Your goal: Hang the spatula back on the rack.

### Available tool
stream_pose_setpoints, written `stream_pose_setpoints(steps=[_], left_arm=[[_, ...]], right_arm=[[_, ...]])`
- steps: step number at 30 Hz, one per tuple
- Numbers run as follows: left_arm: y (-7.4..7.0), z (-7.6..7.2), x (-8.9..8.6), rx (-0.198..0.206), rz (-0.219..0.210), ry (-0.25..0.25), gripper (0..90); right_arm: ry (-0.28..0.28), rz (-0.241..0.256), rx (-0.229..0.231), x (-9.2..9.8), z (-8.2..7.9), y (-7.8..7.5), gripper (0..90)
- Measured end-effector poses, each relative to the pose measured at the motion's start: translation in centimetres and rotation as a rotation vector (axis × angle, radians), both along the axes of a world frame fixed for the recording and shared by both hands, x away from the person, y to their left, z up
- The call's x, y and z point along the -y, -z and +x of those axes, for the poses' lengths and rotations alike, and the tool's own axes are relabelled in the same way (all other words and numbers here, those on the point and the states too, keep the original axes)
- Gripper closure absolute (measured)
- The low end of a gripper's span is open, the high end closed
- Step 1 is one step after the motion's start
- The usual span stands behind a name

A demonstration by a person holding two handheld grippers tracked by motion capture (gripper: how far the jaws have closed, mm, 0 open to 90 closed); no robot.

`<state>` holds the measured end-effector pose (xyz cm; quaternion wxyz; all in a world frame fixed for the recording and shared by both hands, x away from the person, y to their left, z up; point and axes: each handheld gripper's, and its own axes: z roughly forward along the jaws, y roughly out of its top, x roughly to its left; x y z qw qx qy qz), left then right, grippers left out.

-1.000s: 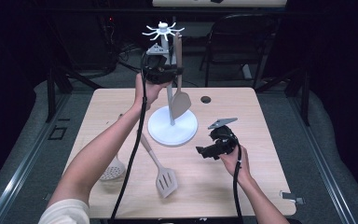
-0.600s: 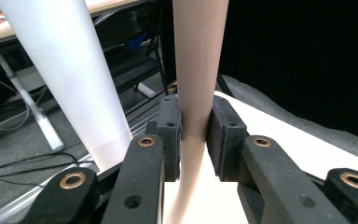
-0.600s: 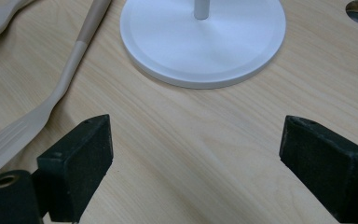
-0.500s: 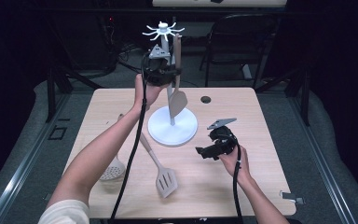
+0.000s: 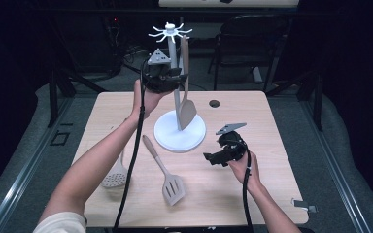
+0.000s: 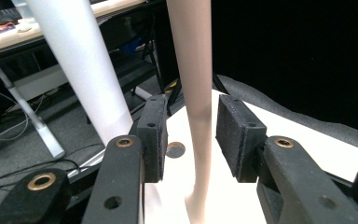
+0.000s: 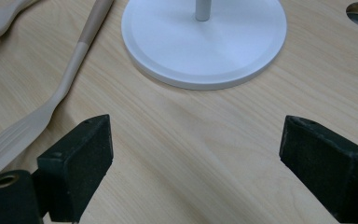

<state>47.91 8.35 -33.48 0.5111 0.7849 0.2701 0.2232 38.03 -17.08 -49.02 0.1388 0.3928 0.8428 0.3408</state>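
Observation:
A white utensil stand [image 5: 179, 132] with a hook crown [image 5: 170, 33] stands mid-table. A beige solid turner [image 5: 188, 110] hangs upright beside its pole. My left gripper [image 5: 177, 77] is raised at the turner's handle. In the left gripper view the handle [image 6: 196, 93] runs between the two pads with a thin gap on each side, so my left gripper [image 6: 196, 116] is open; the stand's pole [image 6: 81, 70] is just to the left. My right gripper [image 5: 211, 158] rests low on the table right of the base, wide open [image 7: 196, 158] and holding nothing.
A slotted turner [image 5: 172, 187] lies on the table in front of the stand, its handle [image 7: 70, 74] near the base [image 7: 205, 42]. A perforated skimmer [image 5: 115, 177] lies at the front left. A cable hole [image 5: 214, 103] sits behind the stand.
My left gripper and the hanging turner have come down slightly beside the pole. The right gripper has stayed where it was.

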Motion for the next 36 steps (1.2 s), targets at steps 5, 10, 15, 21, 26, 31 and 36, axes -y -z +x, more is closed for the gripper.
stream_pose_setpoints(steps=[5,10,15,21,26,31,36], left_arm=[[-0.1,-0.6,-0.8,0.009,0.005,0.001,65.7],[-0.4,-0.9,-1.5,0.015,-0.01,-0.002,70.4],[-0.9,-1.2,-2.1,0.031,-0.02,-0.007,78.3],[-1.6,-1.6,-2.5,0.054,-0.023,-0.012,85.8],[-2.4,-1.9,-2.7,0.074,-0.026,-0.016,89.3],[-3.4,-2.1,-2.9,0.095,-0.031,-0.031,90.0],[-4.6,-2.3,-3.3,0.122,-0.045,-0.043,90.0]], right_arm=[[-0.001,0.0,-0.002,0.0,0.0,0.0,9.1],[-0.002,-0.001,-0.005,-0.1,0.0,0.1,9.1],[-0.005,-0.003,-0.008,-0.2,0.0,0.2,9.1],[-0.003,0.0,-0.011,-0.2,0.0,0.2,9.2],[-0.003,-0.001,-0.013,-0.2,0.0,0.2,9.2],[-0.004,-0.001,-0.014,-0.2,0.1,0.3,9.3],[-0.002,-0.005,-0.013,-0.2,0.1,0.2,9.3]])
